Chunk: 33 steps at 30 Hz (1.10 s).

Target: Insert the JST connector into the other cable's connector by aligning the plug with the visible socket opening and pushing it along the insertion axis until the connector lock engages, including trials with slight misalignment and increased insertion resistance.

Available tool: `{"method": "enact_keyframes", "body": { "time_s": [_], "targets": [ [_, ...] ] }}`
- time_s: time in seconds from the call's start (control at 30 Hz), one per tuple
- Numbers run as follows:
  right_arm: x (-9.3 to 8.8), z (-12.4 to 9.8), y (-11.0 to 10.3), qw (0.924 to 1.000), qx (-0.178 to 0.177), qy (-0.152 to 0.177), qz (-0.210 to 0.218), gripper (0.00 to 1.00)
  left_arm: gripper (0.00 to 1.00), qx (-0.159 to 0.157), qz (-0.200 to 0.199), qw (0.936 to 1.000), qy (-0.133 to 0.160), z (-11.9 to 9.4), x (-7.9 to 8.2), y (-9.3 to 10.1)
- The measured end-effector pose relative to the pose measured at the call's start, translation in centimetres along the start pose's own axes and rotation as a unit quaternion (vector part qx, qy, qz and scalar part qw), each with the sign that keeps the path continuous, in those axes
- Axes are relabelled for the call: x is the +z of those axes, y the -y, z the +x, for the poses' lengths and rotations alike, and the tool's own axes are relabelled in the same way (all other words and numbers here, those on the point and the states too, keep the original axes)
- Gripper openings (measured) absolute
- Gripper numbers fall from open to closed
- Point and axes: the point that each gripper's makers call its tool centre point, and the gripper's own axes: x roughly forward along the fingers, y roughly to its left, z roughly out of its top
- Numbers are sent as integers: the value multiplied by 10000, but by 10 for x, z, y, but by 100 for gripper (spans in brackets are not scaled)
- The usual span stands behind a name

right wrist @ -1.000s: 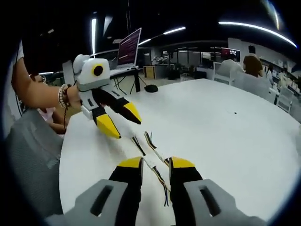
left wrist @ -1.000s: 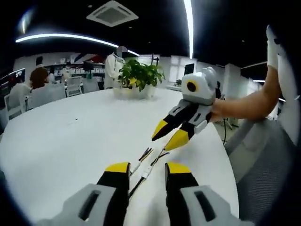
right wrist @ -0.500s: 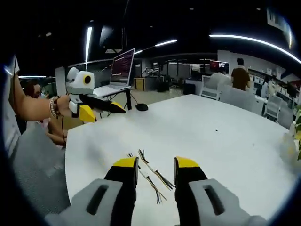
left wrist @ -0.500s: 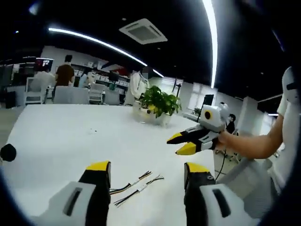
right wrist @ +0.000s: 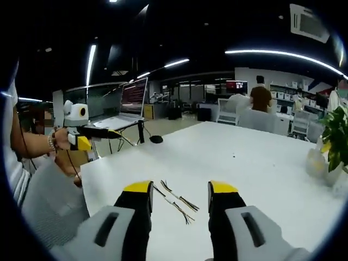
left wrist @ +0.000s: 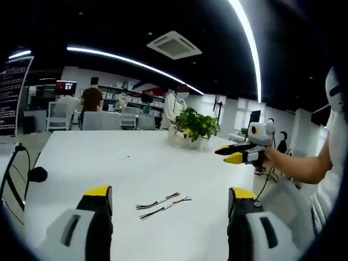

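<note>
I have pulled both grippers back from the table (left wrist: 81,157). My left gripper (left wrist: 170,197) is spread wider than before, my right gripper (right wrist: 180,189) released; the two cables (left wrist: 162,203) lie ahead between my jaws, untouched.

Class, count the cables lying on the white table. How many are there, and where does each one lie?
2. Both lie side by side, unjoined, on the white table ahead of the open jaws: the farther cable and the nearer cable.
</note>
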Motion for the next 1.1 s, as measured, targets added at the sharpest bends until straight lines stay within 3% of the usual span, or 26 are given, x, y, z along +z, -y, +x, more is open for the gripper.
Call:
{"method": "enact_keyframes", "body": {
  "time_s": [0.17, 0.3, 0.47, 0.6, 0.67, 0.8, 0.97, 1.1],
  "targets": [
    [6, -22, -3, 9996, -211, 162, 87, 43, 87, 188, -154, 9996, 115, -24, 2, 4],
    [3, -36, -7, 9992, -349, 179, 121, 44, 88, 332, -53, 9992, 193, -42, 3, 5],
    [-11, -55, -10, 9983, -518, 146, 219, 45, 88, 638, 5, 9979, 108, -64, -8, -4],
    [-19, -66, -14, 9981, -573, 63, 227, 46, 88, 664, -87, 9976, 202, -76, -12, -3],
    [-23, -74, -16, 9978, -627, 22, 234, 46, 88, 697, -113, 9975, 91, -82, -19, -2],
    [-29, -85, -19, 9972, -703, -28, 257, 45, 86, 766, 2, 9970, 97, -90, -25, 3],
    [-40, -96, -27, 9968, -732, -154, 281, 46, 88, 786, -169, 9967, 138, -94, -37, 10],
    [-48, -99, -31, 9964, -745, -200, 348, 45, 87, 923, -155, 9956, -93, -100, -52, 10]
  ]
}}
